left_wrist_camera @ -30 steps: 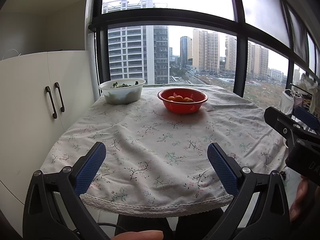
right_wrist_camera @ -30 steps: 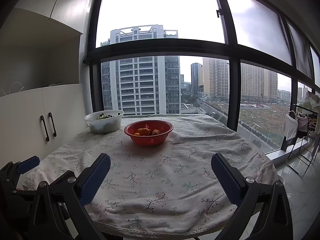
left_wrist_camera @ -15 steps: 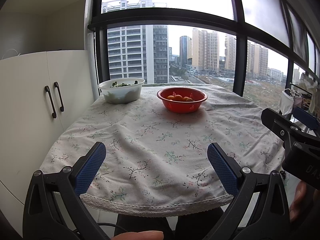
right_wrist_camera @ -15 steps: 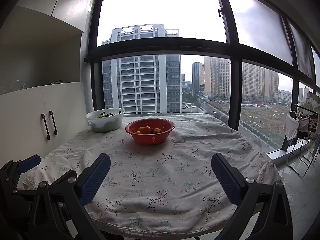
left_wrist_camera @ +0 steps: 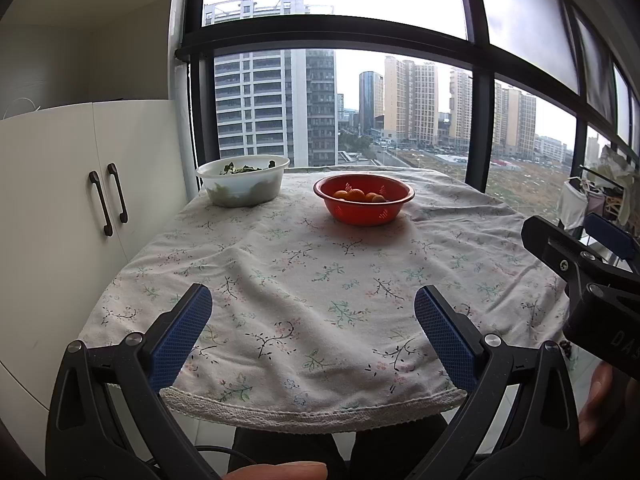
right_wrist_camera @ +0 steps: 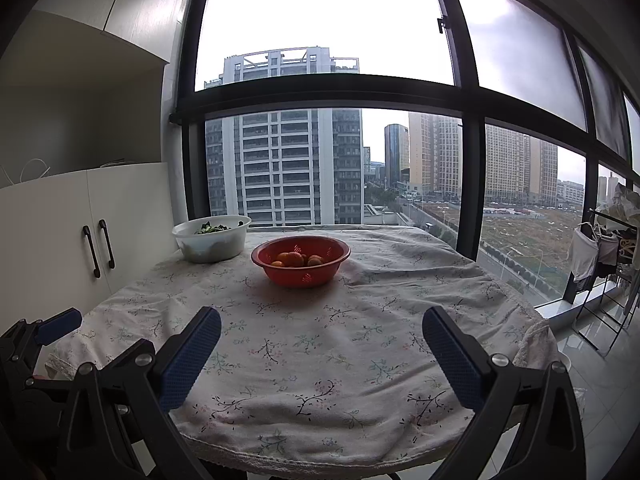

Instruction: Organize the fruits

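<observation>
A large window [right_wrist_camera: 320, 80] with dark frames fills the far wall, looking out on tall apartment towers under a grey sky. To the left stands a white cabinet [left_wrist_camera: 80, 184] with two dark vertical handles.

In front of the window sits a round table [left_wrist_camera: 320, 272] covered by a pale floral tablecloth [right_wrist_camera: 320, 360] with a lace edge that hangs over the near rim. The cloth is wrinkled, with folds near the middle and far side.

At the far left of the table stands a white bowl [left_wrist_camera: 242, 184] holding dark green leaves. Just right of it, near but not touching, is a red perforated colander bowl [left_wrist_camera: 363, 204], also toward the far side of the table. Inside the red bowl lie several small orange fruits [left_wrist_camera: 354, 195], clustered together at the bottom.

At the far right, past the table, a clothes rack [right_wrist_camera: 604, 252] holds hanging garments.

The left gripper [left_wrist_camera: 314, 328] hovers at the near edge of the table, its two blue-padded fingers spread wide apart and grasping nothing. The right gripper [right_wrist_camera: 322, 354] hangs just to its right, also at the near edge, with its blue-padded fingers released and wide apart, empty. Both point toward the bowls, well apart from the fruit. Part of the right gripper's black body shows at the right edge of the left wrist view.
</observation>
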A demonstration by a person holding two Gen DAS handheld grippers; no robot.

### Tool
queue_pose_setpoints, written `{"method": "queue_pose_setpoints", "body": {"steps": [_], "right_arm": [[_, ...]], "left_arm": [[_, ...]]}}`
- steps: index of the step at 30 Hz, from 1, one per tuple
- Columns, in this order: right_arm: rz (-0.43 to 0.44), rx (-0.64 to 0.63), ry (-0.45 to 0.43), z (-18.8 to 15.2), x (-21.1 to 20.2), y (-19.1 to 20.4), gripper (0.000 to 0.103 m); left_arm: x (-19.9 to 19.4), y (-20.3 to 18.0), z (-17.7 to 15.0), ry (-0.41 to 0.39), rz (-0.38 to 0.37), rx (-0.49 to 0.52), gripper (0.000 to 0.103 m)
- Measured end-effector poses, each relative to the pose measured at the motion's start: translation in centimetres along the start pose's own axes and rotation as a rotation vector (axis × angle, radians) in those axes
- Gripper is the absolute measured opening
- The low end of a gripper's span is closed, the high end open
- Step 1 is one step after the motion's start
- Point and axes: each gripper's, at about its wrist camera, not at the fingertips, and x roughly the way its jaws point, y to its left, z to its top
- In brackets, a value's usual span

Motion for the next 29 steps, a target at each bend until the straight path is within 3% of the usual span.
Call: {"method": "queue_pose_setpoints", "body": {"steps": [29], "right_arm": [[0.001, -0.002, 0.004, -0.2, -0.1, 0.1, 0.103]], "left_arm": [[0.1, 0.1, -1.0, 0.005, -0.011, -0.019, 0.103]]}}
